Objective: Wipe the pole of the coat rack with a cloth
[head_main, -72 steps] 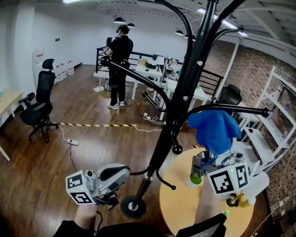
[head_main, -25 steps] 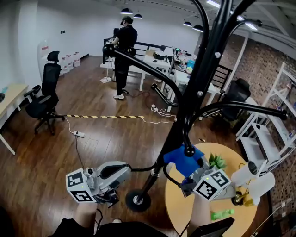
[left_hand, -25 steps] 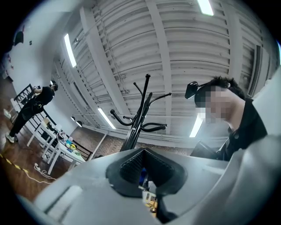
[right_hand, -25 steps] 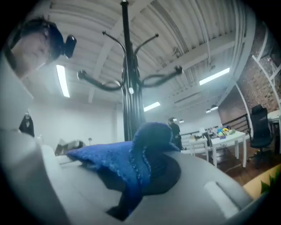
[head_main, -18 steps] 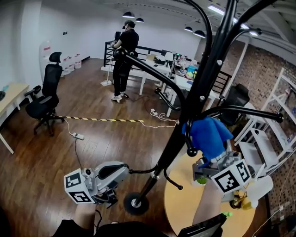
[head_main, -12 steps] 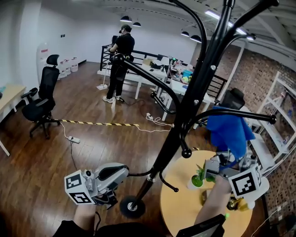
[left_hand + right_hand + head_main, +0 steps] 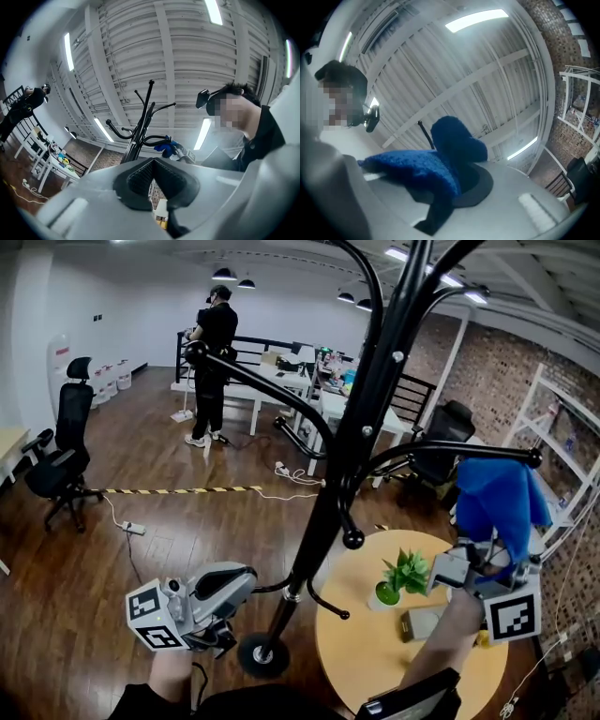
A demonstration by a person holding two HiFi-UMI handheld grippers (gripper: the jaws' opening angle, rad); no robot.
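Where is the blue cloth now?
The blue cloth is at the right of the head view, clamped in the fingers of the right gripper above the round table, clear of the coat rack pole.

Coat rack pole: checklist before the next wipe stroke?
1. Cloth gripped: ok, the right gripper is shut on it.
2. Cloth on the pole: not ok, it sits apart, out by the tip of a side arm.
3. Left gripper steadying the rack: cannot tell. It is shut with nothing between its jaws, low near a lower hook; contact is unclear.
4. Bystander clear of the rack: ok, far across the room.
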